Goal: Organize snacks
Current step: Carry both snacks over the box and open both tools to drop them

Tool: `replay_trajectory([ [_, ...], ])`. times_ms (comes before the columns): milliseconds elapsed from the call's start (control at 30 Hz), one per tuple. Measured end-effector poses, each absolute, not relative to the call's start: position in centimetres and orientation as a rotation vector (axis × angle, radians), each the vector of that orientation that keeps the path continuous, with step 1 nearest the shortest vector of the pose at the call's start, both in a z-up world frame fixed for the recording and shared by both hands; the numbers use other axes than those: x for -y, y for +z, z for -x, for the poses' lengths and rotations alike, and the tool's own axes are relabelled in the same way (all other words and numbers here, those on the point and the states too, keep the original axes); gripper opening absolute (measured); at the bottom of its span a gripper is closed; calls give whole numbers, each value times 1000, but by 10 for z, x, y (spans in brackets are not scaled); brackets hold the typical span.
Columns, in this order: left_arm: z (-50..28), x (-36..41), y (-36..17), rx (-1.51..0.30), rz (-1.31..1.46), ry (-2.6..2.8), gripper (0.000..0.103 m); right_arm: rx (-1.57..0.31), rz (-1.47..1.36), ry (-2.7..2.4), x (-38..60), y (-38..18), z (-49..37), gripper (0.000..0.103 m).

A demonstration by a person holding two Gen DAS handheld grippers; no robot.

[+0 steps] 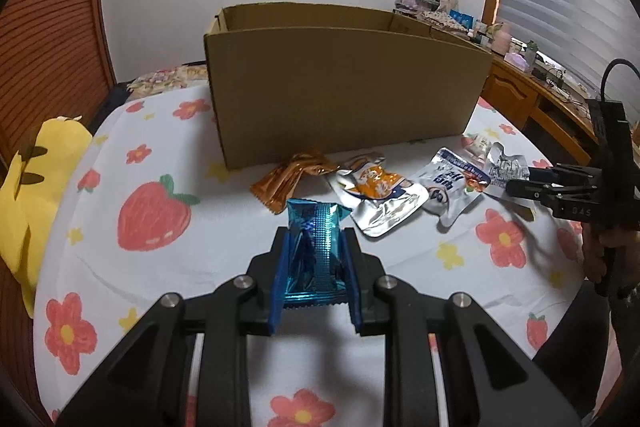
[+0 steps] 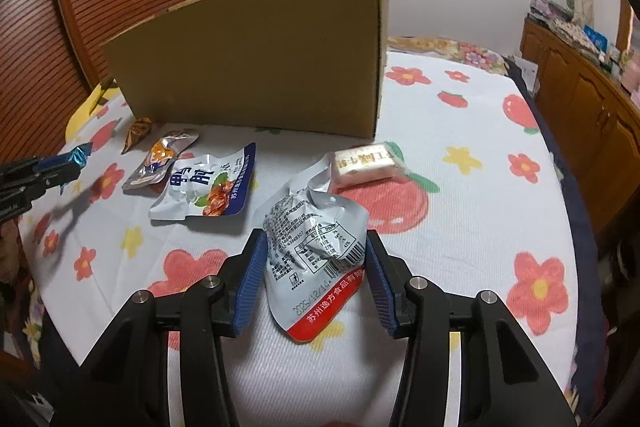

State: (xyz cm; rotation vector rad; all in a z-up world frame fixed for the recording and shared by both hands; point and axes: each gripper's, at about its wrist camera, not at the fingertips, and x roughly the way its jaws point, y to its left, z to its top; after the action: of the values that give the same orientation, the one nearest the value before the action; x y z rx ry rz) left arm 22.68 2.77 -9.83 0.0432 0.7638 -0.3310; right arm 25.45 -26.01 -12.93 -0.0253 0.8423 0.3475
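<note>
Barely underway, the left gripper (image 1: pixel 316 251) was clamped on a blue packet (image 1: pixel 314 247); the right gripper (image 2: pixel 316 267) pinched a grey pouch (image 2: pixel 316 243). Four snacks lay along the cardboard box (image 1: pixel 340 83) on the bedsheet (image 1: pixel 200 259).

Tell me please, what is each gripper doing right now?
Left gripper: closed on the blue foil snack packet.
Right gripper: closed on the grey pouch.

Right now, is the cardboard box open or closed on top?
Open. In the left wrist view the cardboard box shows its inner walls, with no flaps folded over. What is inside cannot be seen.
</note>
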Motion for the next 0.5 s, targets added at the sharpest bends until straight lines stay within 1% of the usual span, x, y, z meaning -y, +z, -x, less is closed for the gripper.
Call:
replay_trajectory([
  [267,-225,-20,-94,-747,-43,-343,23,-770,7,344,263,-103,-235,48],
  [500,-233,-17,-73,-689,-30,-353,23,-711,19,342,266,-74,-235,48],
])
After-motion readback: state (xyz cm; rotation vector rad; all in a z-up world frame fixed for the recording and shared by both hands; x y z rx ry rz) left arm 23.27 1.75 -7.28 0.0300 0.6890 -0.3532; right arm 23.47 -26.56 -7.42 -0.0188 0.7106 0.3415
